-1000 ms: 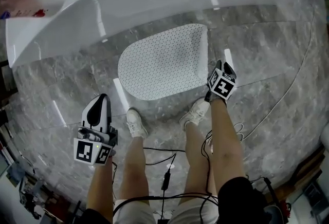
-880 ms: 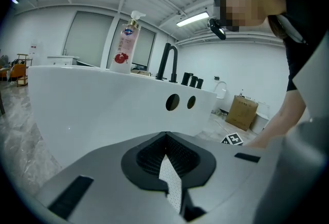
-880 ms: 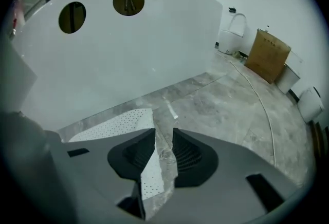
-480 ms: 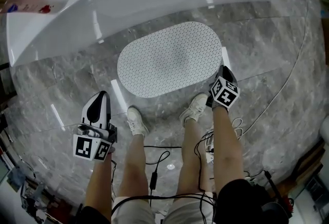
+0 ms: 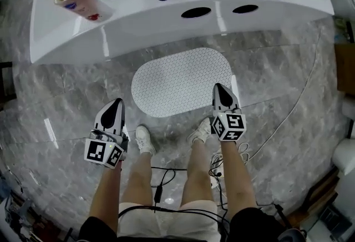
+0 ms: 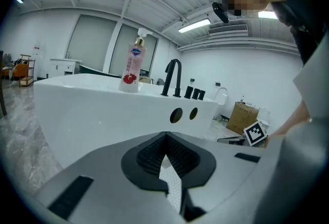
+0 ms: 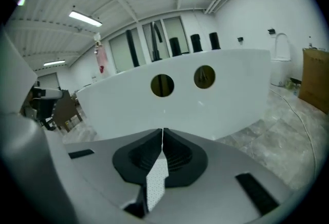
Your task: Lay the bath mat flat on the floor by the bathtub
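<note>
Our right gripper (image 7: 162, 133) has its jaws closed tip to tip with nothing pinched between them. The dotted white showing through the slot behind the tips is, we judge, the mat below. Our left gripper (image 6: 165, 136) reads the same way, jaws together and empty, pointing at the white side of the bathtub (image 5: 138, 27).

In the head view both tools point toward 12 o'clock, at the tub. The bath mat (image 5: 177, 82) lies on the marble floor (image 5: 288, 85) between them and the tub wall. It looks spread out with no fold or raised corner that we can see. Its long axis runs from 9 to 3 o'clock, parallel to the tub side, with a strip of bare floor between its far edge and the tub.

From the right gripper the mat sits at about 10 o'clock, and the tips hover right at its 3 o'clock end. From the left gripper it lies toward 2 o'clock and plainly apart. The right hand is therefore the nearer one.

We judge the laying essentially done. Any last nudge or smoothing would fall to the right gripper, working along the long axis toward 9 o'clock.
</note>
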The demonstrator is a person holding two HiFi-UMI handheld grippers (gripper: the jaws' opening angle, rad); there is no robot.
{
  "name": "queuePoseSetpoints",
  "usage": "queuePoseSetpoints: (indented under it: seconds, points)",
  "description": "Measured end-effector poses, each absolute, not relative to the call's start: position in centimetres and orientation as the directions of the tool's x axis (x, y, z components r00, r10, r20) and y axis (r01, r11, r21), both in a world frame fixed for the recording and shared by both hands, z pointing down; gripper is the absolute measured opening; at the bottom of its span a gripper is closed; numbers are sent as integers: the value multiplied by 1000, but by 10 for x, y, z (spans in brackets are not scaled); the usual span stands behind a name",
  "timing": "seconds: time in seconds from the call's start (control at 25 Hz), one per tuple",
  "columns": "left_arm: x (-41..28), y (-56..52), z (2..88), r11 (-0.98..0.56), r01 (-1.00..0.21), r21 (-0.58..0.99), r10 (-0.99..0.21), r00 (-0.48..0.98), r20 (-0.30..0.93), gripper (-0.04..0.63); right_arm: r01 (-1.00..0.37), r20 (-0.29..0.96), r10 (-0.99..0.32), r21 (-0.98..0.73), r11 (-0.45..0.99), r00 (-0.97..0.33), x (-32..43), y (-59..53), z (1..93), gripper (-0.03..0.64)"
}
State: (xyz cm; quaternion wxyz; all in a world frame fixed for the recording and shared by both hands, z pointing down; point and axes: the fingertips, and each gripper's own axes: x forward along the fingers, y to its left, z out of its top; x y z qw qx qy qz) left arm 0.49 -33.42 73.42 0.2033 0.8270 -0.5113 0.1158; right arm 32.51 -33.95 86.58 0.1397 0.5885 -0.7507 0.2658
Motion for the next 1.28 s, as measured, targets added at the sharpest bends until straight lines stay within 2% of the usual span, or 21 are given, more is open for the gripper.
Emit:
queuePoseSetpoints:
  seconds: [0.16, 0.4, 0.68, 1.28]
  points:
    - [2, -340, 697, -423, -882, 205, -797, 470, 379, 14, -941, 474, -813, -205, 270, -337, 297, -348, 799, 28]
    - [-8, -353, 636, -460, -868, 188, -816, 497, 295, 14, -917, 400, -826, -205, 342, -397, 265, -352, 701, 26]
    - [-20, -334, 552, -487, -854, 183, -810, 520, 270, 14, -896, 347, -826, -186, 404, -445, 236, -323, 588, 26]
    - [-30, -335, 398, -505, -852, 138, -839, 522, 153, 14, -846, 238, -812, -125, 518, -532, 186, -316, 423, 25]
